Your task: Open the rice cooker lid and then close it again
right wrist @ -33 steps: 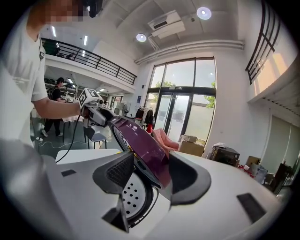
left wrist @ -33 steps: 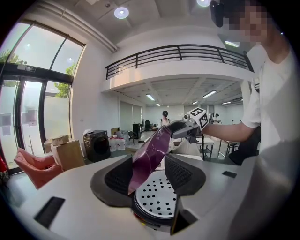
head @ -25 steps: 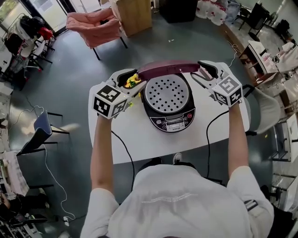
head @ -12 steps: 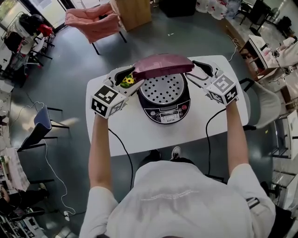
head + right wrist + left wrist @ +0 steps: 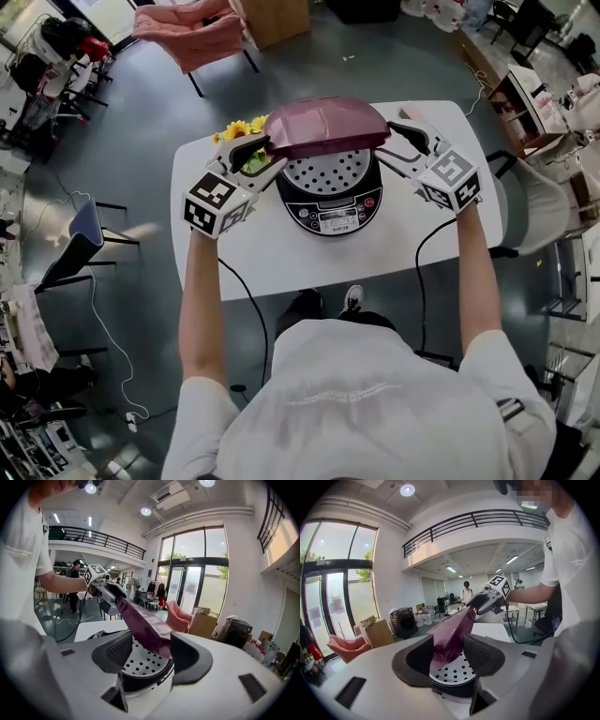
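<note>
Left gripper [image 5: 255, 157] pinches the left end of the lid [image 5: 326, 127]. The dark red edge fills the gap between its pads, and the jaws have just been closing a little on it. Compared with one second before, this gripper is lower and nearer to the person. The sunflowers [image 5: 240, 128] behind it were half hidden then and now show more fully beyond its jaws.

The lid has changed most. One second before it stood almost upright at the back of the cooker [image 5: 330, 214], and the whole plate [image 5: 330, 175] with holes was visible. Now it leans forward, about half way down, and covers the back part of the plate. Right gripper [image 5: 401, 145] grips the right end of the lid in the same manner, with the edge between its pads. It has also come down with the lid.

The cooker stands in the middle of the white table [image 5: 281, 261], with its control panel toward the person. In its mouth lies the round metal plate; what is under it cannot be seen. A black cable [image 5: 251, 305] hangs from each gripper past the table's near edge.
</note>
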A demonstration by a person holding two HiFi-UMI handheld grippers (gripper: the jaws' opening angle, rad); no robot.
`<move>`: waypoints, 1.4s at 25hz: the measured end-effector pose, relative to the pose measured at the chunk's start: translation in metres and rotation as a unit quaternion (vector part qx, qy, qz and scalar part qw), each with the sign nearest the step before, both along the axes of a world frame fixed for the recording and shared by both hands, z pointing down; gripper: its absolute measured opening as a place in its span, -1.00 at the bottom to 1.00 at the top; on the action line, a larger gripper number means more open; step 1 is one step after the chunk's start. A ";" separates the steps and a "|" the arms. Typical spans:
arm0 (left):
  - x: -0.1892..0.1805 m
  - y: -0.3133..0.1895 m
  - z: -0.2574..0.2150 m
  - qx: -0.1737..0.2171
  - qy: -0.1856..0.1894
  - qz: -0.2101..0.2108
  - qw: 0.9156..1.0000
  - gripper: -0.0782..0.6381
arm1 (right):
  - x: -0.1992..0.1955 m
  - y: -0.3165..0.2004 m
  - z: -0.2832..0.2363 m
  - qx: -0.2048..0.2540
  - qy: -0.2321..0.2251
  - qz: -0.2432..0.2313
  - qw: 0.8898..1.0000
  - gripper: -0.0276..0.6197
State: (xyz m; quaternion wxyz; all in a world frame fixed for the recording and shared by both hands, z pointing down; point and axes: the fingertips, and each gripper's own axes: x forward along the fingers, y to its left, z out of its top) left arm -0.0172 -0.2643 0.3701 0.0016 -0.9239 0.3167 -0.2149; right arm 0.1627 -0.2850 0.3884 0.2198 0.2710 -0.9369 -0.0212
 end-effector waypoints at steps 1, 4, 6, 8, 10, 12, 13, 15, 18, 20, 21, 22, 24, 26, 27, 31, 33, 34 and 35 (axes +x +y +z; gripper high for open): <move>0.000 0.002 0.002 -0.003 0.003 -0.003 1.000 -0.19 | 0.001 0.003 0.002 -0.001 0.001 -0.001 1.000 -0.15; -0.001 0.005 0.006 -0.013 0.017 -0.013 1.000 -0.19 | -0.001 0.006 0.007 0.002 0.002 -0.001 1.000 -0.14; -0.002 0.007 0.011 -0.023 0.024 -0.018 0.999 -0.19 | -0.002 0.009 0.013 0.001 0.000 -0.001 1.000 -0.14; 0.000 0.010 0.019 -0.030 0.019 -0.019 0.999 -0.20 | -0.001 0.013 0.020 -0.004 -0.002 -0.002 1.000 -0.12; 0.001 0.013 0.026 -0.033 0.012 -0.021 0.999 -0.20 | 0.000 0.017 0.026 -0.009 0.000 -0.005 1.000 -0.11; 0.001 0.015 0.030 -0.035 0.011 -0.028 0.999 -0.20 | -0.001 0.020 0.031 -0.011 0.002 -0.008 1.000 -0.09; 0.001 0.016 0.032 -0.036 0.013 -0.032 0.999 -0.20 | -0.001 0.022 0.032 -0.012 0.002 -0.009 1.000 -0.07; 0.002 0.018 0.036 -0.037 0.013 -0.037 0.999 -0.20 | -0.001 0.025 0.037 -0.016 0.002 -0.011 1.000 -0.06; 0.004 0.024 0.046 -0.042 0.007 -0.039 0.998 -0.19 | 0.001 0.031 0.045 -0.027 0.003 -0.018 0.999 -0.05; 0.004 0.028 0.051 -0.047 0.004 -0.041 0.998 -0.19 | 0.000 0.036 0.050 -0.035 0.006 -0.025 0.999 0.00; 0.004 0.029 0.053 -0.048 0.003 -0.042 0.998 -0.19 | 0.000 0.037 0.052 -0.038 0.008 -0.028 0.999 0.03; 0.005 0.029 0.054 -0.049 0.001 -0.043 0.998 -0.18 | 0.000 0.038 0.054 -0.039 0.010 -0.029 0.999 0.03; 0.006 0.031 0.059 -0.048 -0.007 -0.042 0.998 -0.18 | 0.000 0.040 0.058 -0.043 0.013 -0.028 0.999 0.04; 0.007 0.035 0.065 -0.050 -0.014 -0.040 0.998 -0.17 | 0.000 0.043 0.064 -0.048 0.018 -0.031 0.998 0.04; 0.007 0.036 0.068 -0.053 -0.013 -0.039 0.998 -0.16 | -0.001 0.045 0.067 -0.051 0.020 -0.035 0.998 0.04; 0.006 0.037 0.072 -0.068 0.010 -0.040 0.997 -0.12 | -0.002 0.047 0.072 -0.068 0.010 -0.043 0.997 0.12; 0.007 0.038 0.074 -0.078 0.023 -0.038 0.996 -0.09 | 0.000 0.046 0.074 -0.074 0.008 -0.037 0.997 0.12; 0.008 0.039 0.076 -0.084 0.028 -0.038 0.995 -0.08 | 0.001 0.046 0.076 -0.076 0.009 -0.034 0.996 0.11; 0.009 0.040 0.077 -0.091 0.034 -0.038 0.995 -0.08 | 0.001 0.046 0.078 -0.078 0.010 -0.032 0.996 0.09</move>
